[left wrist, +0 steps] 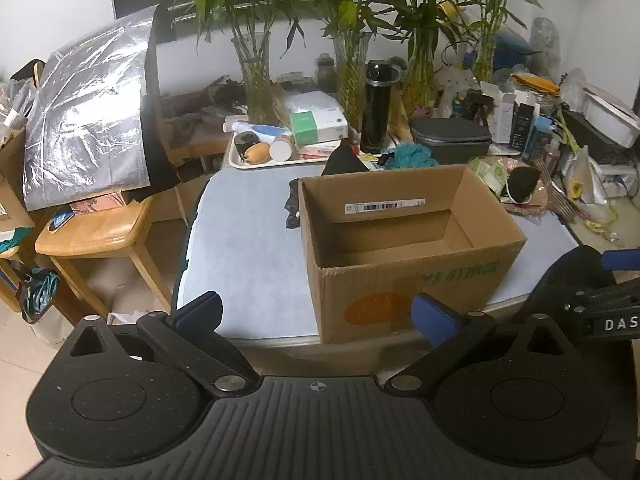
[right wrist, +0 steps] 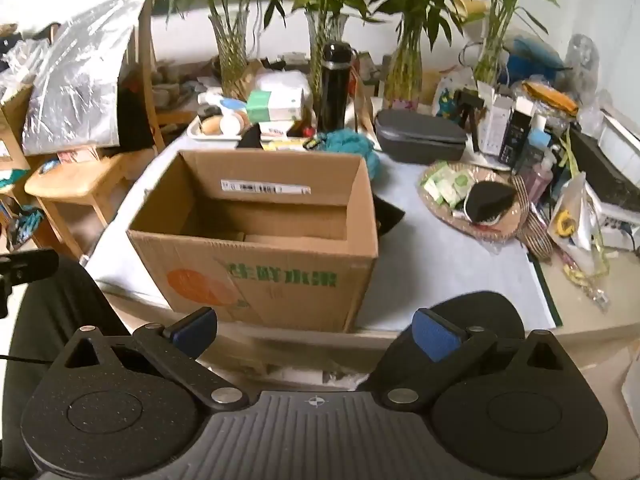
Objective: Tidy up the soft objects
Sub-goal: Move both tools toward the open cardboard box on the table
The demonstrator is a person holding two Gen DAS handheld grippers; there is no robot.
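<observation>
Left wrist view: left claw (left wrist: 316, 312) spread wide, nothing between the blue pads (left wrist: 434, 318), held back off the near tabletop (left wrist: 248, 240) edge, probably so the whole scene can be read before committing. Straight ahead and slightly right of that claw, a cardboard box (left wrist: 404, 256) standing open at the near edge, flaps gone or tucked, inside bare as far as visible; likely parked close as the drop spot for the soft things. Just beyond the box's far left corner, a dark crumpled cloth (left wrist: 292, 208) touching the box wall. Further ahead past the back rim, a black fabric piece (left wrist: 344, 160) and a teal fluffy bundle (left wrist: 412, 156), side by side near the tray (left wrist: 240, 162). Off to the far right, a black rounded soft piece (left wrist: 524, 184) resting in a shallow basket.

Right wrist view: right claw (right wrist: 316, 328) equally wide apart and holding nothing, hanging short of the tabletop edge. Box directly ahead, a little left. Teal bundle beyond its far right corner; another dark cloth (right wrist: 388, 212) tucked against the box's right wall. Basket (right wrist: 436, 216) ahead and right, well apart from the box.

Nothing boxed yet, judging by the bare interior; nearest candidates for each claw seemingly the cloths hugging the box walls.
</observation>
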